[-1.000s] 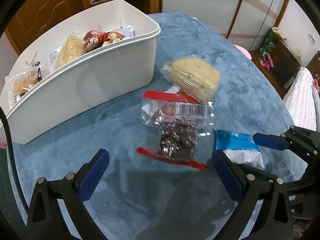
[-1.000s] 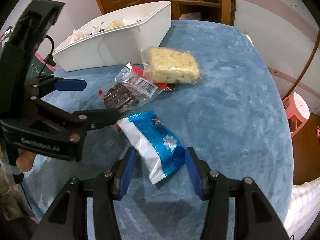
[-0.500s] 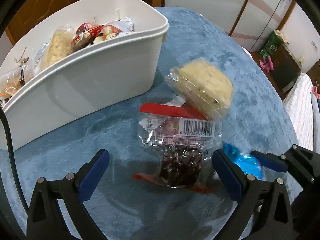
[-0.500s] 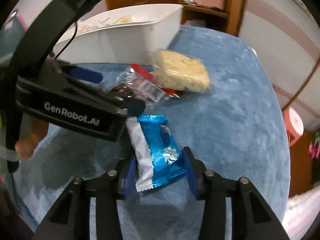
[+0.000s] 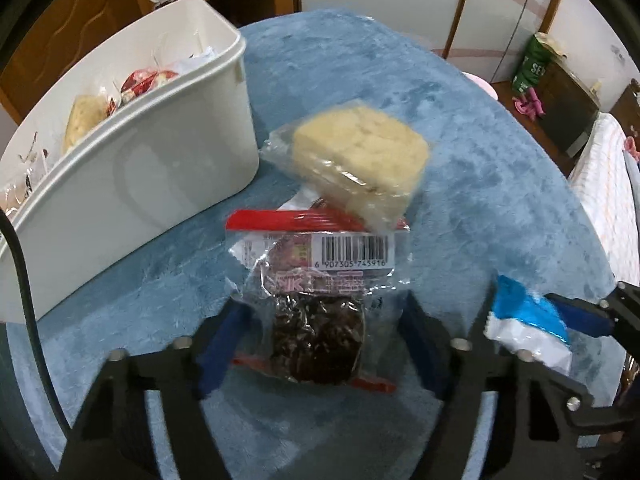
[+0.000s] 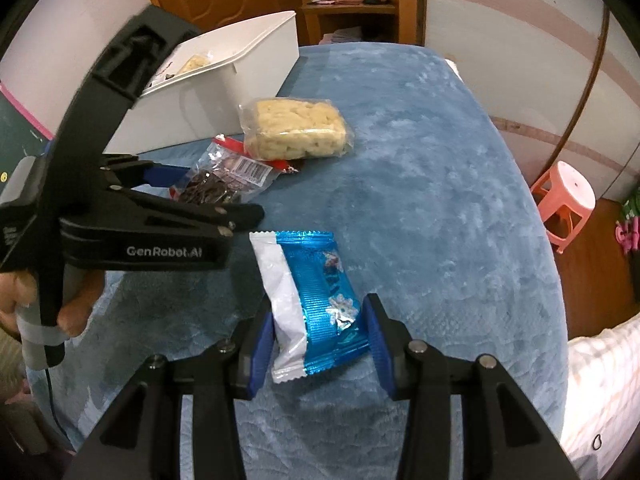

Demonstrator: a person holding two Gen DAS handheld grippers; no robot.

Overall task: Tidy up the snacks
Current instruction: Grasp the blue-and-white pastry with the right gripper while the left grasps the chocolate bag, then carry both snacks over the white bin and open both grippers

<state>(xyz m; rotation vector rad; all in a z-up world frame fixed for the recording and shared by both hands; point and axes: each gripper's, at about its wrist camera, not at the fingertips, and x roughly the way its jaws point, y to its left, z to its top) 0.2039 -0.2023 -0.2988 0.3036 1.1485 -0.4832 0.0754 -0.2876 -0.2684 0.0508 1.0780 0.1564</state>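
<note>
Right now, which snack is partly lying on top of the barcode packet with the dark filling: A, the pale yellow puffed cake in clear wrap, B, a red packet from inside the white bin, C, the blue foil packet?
A: the pale yellow puffed cake overlaps the red top edge of the barcode packet, while the blue foil packet sits apart in the right gripper.
</note>
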